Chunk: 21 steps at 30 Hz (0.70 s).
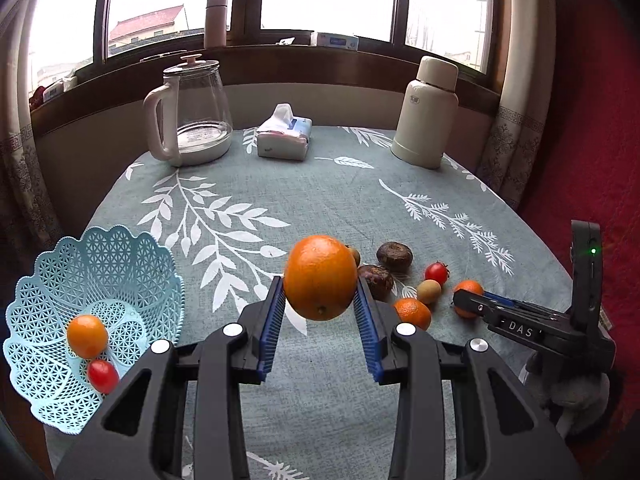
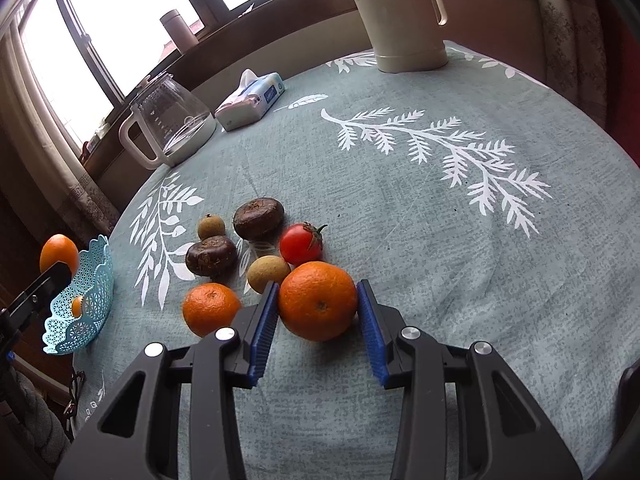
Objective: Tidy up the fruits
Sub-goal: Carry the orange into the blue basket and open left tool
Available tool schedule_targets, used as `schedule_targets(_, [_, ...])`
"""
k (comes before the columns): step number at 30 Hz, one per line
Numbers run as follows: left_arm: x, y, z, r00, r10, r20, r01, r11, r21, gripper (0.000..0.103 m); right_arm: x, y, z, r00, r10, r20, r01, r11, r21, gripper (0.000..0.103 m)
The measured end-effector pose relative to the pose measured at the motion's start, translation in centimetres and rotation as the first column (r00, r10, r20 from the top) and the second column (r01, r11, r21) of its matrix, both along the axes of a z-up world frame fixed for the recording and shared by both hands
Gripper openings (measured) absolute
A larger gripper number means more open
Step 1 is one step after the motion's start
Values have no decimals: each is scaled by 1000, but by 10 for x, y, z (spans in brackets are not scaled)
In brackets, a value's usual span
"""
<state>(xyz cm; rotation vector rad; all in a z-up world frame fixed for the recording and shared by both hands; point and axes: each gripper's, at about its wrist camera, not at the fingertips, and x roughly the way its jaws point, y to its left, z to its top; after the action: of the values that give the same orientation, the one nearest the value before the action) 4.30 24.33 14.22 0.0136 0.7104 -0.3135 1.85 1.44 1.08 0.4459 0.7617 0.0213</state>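
Left wrist view: blue-padded fingers of the left tool [image 1: 320,300] were clamped on a large orange [image 1: 320,282], held clear above the worktop [image 1: 340,196]. To the left stood a pale blue lattice basket [image 1: 48,280] holding a small orange fruit [image 1: 87,336] and a cherry tomato [image 1: 103,376]. Beyond the held orange lay loose fruit: two dark brown round ones, a tomato, a tan fruit and a mandarin [image 1: 413,313]. The right tool [image 1: 468,300] lay at the right, lettered "DAS", its tip against another orange. A glass kettle [image 1: 192,116], tissue pack [image 1: 285,133] and cream flask [image 1: 425,114] stood at the far edge; the flask's label was unreadable.

Right wrist view: the right tool [image 2: 318,300] bracketed a second orange [image 2: 318,300] resting on the worktop, with both pads at its sides; whether they pressed it could not be told. The mandarin [image 2: 211,309] lay just left. The basket [image 2: 86,292] sat at the far left edge.
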Motion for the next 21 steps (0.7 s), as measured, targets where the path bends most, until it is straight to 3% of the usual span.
schedule_targets(11, [2,75,20,981,190,50,-190,982,0,36,-3,-4,2,1000,-7,11,7,1000,18,40])
schedule_targets(21, [-21,163,13,918,396,31,-395,918,-43,36,-3,-3,2,1000,-12,15,12,1000,10,40])
